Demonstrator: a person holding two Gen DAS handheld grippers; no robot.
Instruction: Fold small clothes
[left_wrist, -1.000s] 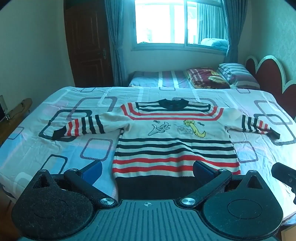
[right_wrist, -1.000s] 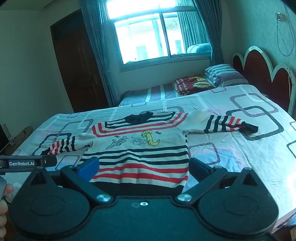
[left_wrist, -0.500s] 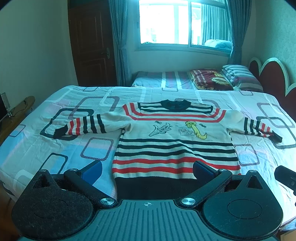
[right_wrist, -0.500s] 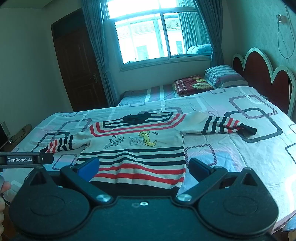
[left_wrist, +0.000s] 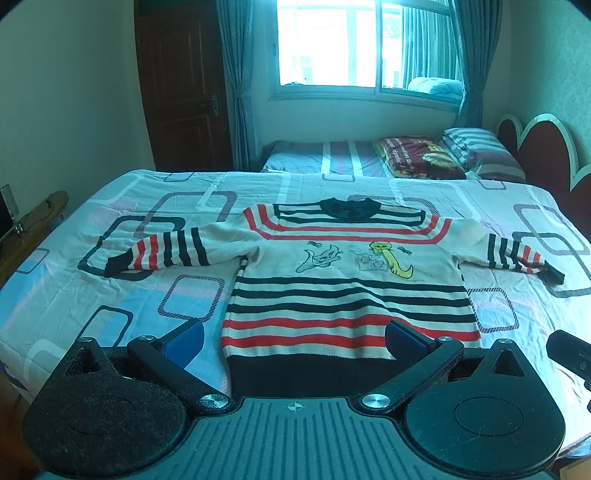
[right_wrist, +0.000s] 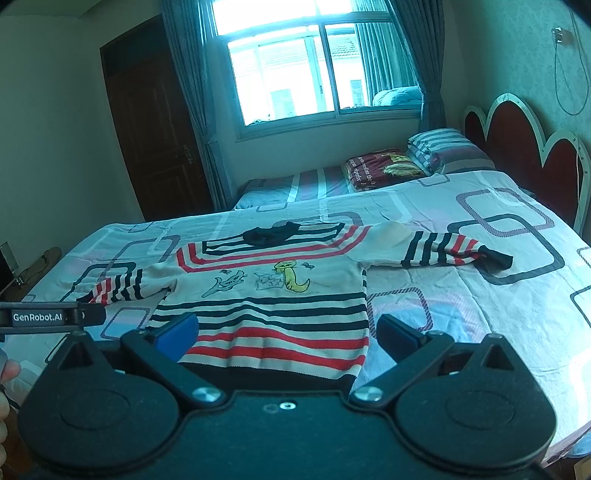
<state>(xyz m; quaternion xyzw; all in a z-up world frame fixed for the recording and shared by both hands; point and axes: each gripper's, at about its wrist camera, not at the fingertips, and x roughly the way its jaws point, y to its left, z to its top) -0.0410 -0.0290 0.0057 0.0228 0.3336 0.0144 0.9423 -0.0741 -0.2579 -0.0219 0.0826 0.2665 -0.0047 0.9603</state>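
both jaws gape wide and empty, left gripper (left_wrist: 293, 341) and right gripper (right_wrist: 286, 330) hovering short of the striped sweater (left_wrist: 347, 280) hem. folding looks unstarted. next, each likely needs a sleeve, lying outboard of its jaws.

Left tongs (left_wrist: 293, 338) are held level with jaws spread wide, nothing gripped between them. Right tongs (right_wrist: 286, 332) are likewise spread wide and empty. Part of a hand (right_wrist: 5, 387) is seen at the left edge of the right wrist view.
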